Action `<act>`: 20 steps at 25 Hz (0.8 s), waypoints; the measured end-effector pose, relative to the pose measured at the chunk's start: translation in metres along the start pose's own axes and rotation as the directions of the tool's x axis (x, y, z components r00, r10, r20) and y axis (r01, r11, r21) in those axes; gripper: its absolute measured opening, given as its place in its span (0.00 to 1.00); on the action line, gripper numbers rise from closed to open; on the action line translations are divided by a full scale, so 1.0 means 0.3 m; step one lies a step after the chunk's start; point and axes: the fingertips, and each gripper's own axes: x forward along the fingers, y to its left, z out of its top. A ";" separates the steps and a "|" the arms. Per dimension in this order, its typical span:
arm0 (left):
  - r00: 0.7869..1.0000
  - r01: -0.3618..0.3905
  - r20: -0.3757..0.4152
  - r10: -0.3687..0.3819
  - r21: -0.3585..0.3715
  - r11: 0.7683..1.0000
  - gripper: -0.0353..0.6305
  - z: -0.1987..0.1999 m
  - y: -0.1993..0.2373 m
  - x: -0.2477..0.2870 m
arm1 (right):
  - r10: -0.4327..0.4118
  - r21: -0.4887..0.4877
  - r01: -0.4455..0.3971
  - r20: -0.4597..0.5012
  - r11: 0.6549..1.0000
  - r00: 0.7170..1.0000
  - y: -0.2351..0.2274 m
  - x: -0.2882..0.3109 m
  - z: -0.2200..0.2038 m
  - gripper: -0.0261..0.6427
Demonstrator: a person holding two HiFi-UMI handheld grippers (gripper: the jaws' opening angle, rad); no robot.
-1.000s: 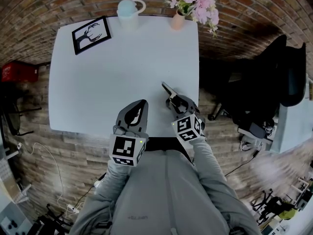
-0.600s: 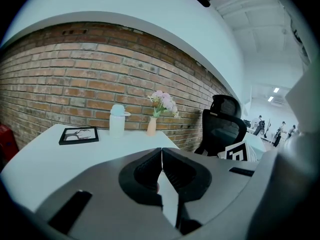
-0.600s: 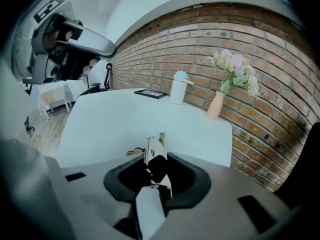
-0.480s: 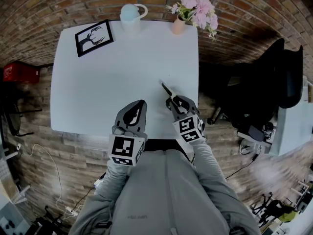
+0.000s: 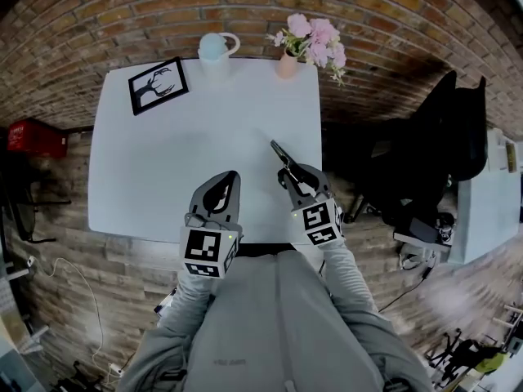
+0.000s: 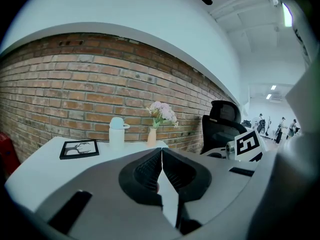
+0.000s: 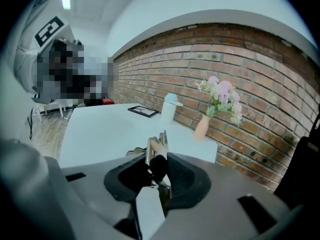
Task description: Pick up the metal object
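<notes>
Nearest the body, grey sleeves (image 5: 270,317). Reaching over the front edge of the white surface (image 5: 147,170): left hand-held gripper (image 5: 232,176), jaws pressed together tip to tip, nothing between them.

Just beside it on the right: right hand-held gripper (image 5: 289,170), angled downward, jaws just lately closing and clamped on the metal object (image 5: 279,151). Held clear of the surface, above its near right part.

Slim and silvery in look: two narrow bright strips side by side, poking forward past the jaw tips. A darker, rounded part pinched between the black ribbed pads. Kind of tool not clear.

Further back, bare white surface.

At the far left corner, lying flat, a black-framed picture (image 5: 158,86) of a stag.

Along the far edge, a pale lidded mug (image 5: 214,49). Then a small peach vase (image 5: 286,64) with pink flowers (image 5: 315,33).

Behind everything, a brick wall (image 5: 106,11). Off to the right, a black office chair (image 5: 462,129).
</notes>
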 end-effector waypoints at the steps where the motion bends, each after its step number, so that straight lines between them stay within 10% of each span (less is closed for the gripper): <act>1: 1.000 0.001 0.006 -0.001 0.004 1.000 0.09 0.010 -0.002 0.000 | -0.007 0.002 0.007 0.015 1.000 1.000 -0.009 -0.010 0.016 0.20; 20: 0.993 0.013 0.114 -0.022 0.077 0.997 0.09 0.172 -0.051 -0.007 | -0.107 0.155 0.068 0.259 0.986 0.960 -0.171 -0.286 0.278 0.20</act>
